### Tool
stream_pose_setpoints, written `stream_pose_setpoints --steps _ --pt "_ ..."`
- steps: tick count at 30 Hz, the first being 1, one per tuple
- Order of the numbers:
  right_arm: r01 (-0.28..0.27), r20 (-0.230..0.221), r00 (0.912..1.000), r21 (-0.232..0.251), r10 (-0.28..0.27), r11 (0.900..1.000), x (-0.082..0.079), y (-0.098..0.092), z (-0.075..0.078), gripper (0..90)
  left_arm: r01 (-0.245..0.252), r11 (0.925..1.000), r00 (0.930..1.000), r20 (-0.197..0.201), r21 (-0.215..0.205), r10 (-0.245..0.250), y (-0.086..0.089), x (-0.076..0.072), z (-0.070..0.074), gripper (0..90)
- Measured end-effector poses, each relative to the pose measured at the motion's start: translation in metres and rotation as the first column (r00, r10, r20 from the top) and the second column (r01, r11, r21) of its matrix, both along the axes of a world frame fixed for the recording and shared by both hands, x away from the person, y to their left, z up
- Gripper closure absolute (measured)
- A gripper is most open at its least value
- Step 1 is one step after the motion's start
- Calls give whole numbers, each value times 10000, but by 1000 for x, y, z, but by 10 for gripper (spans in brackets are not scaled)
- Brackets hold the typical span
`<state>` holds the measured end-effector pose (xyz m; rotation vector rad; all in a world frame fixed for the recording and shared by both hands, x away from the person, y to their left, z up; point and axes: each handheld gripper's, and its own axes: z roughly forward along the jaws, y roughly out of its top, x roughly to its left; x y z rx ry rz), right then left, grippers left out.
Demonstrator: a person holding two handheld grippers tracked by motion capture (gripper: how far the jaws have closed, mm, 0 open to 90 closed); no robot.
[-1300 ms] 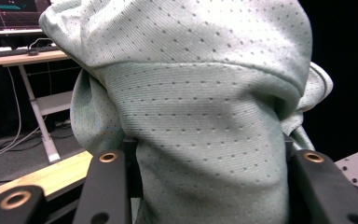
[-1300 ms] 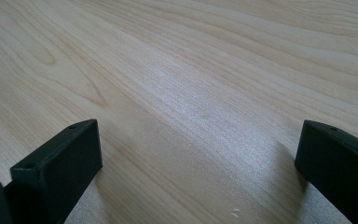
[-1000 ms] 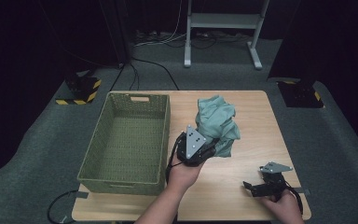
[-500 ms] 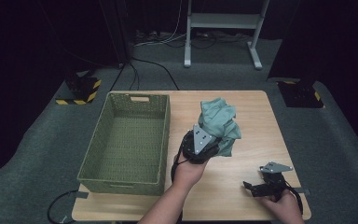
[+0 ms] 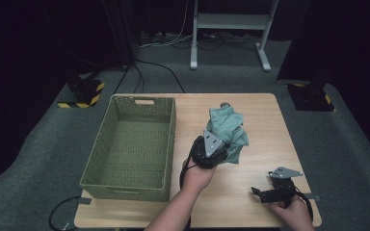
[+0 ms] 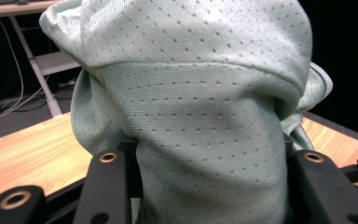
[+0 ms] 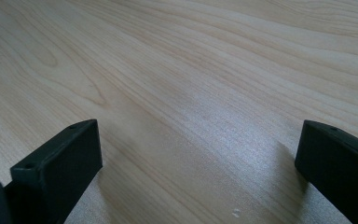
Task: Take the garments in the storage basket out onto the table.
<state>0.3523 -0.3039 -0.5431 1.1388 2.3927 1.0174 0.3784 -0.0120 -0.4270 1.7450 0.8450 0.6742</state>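
We see left gripper clamped on pale green dotted cloth, bunched at desk centre, 3 o'clock of green basket. Right gripper jaws apart, 5 o'clock of cloth.

A recording lab or studio is being shown, not a home. A plain wooden table is being kept on grey carpet, with black surroundings being left unlit on all sides. At 12 o'clock, the white metal base of a stand is being seen, with cables being run loosely across the floor beside it. At 10 o'clock and at 2 o'clock, black equipment feet are being marked off with yellow-and-black hazard tape. A further cable is being taped down at 7 o'clock.
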Motion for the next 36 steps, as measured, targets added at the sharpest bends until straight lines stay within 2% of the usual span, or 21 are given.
stream_pose_setpoints --steps 16,30,36 --pt "-8 -5 10000 36 8 10000 0 0 0 1 -69 9996 9988 -478 290 83 -5 7 -22 510" --pt "-10 -16 10000 35 10 10000 0 0 0 2 -82 9958 9963 -840 909 159 -13 14 -42 510" --pt "-6 -19 10000 43 6 10000 0 0 0 1 132 9919 9940 -1090 1266 7 -18 16 -52 509"
